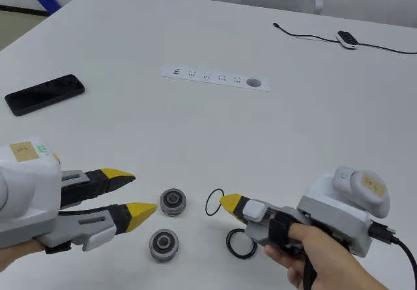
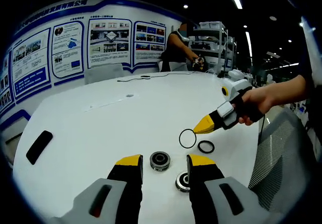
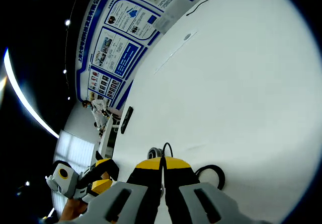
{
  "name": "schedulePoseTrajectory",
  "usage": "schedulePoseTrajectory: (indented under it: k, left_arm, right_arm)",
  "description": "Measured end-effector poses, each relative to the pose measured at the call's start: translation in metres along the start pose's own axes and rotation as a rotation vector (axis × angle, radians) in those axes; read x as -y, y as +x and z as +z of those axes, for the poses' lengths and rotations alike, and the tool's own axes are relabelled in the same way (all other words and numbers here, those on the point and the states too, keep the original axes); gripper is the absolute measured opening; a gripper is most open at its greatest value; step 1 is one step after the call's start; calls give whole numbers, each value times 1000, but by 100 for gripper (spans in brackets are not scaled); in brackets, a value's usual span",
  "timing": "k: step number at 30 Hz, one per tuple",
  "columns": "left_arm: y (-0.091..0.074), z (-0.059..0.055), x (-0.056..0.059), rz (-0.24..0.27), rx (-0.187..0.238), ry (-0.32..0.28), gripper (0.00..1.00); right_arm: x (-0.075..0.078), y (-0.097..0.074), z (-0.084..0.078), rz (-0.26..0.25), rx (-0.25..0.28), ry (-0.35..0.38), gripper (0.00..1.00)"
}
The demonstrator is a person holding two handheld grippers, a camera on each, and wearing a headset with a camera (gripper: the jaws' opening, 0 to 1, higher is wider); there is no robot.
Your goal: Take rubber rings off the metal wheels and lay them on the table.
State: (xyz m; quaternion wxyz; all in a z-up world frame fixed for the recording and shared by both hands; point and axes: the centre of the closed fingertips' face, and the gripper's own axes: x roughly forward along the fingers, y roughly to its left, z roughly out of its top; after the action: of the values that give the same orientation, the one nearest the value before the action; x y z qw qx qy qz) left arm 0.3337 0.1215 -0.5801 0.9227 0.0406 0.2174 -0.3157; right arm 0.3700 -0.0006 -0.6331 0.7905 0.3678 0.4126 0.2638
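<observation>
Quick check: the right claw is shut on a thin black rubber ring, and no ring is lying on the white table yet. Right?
Not quite. One thicker black rubber ring already lies on the white table beside the right claw, as the head view shows. The rest holds: the right claw is shut on the thin black rubber ring.

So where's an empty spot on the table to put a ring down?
The bare white tabletop between the long white power strip and the round metal wheels is free. So is the stretch between the strip and the flat black phone. It's crowded around the wheels and the thick black rubber ring.
</observation>
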Motion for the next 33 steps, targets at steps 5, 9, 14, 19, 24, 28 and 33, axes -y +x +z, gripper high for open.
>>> schedulePoseTrajectory:
  k: [5, 9, 14, 19, 24, 28, 33]
  left_arm:
    - [-6, 1, -2, 16, 10, 7, 40]
    - [-11, 4, -1, 19, 18, 4, 38]
    - [-14, 6, 1, 24, 27, 4, 38]
    - [-13, 4, 9, 7, 16, 4, 37]
    - [-12, 2, 13, 0, 13, 10, 37]
    - [-13, 3, 15, -2, 11, 14, 37]
    - [-14, 4, 15, 2, 14, 13, 36]
  right_arm:
    - [16, -14, -4, -23, 20, 57, 2]
    - [25, -22, -9, -38, 26, 84, 2]
    - [35, -29, -15, -61, 27, 107, 2]
    - [43, -34, -19, -88, 33, 122, 2]
    - [50, -40, -22, -112, 42, 148, 2]
    - [51, -42, -28, -119, 37, 162, 2]
    - [50, -40, -34, -120, 20, 171, 2]
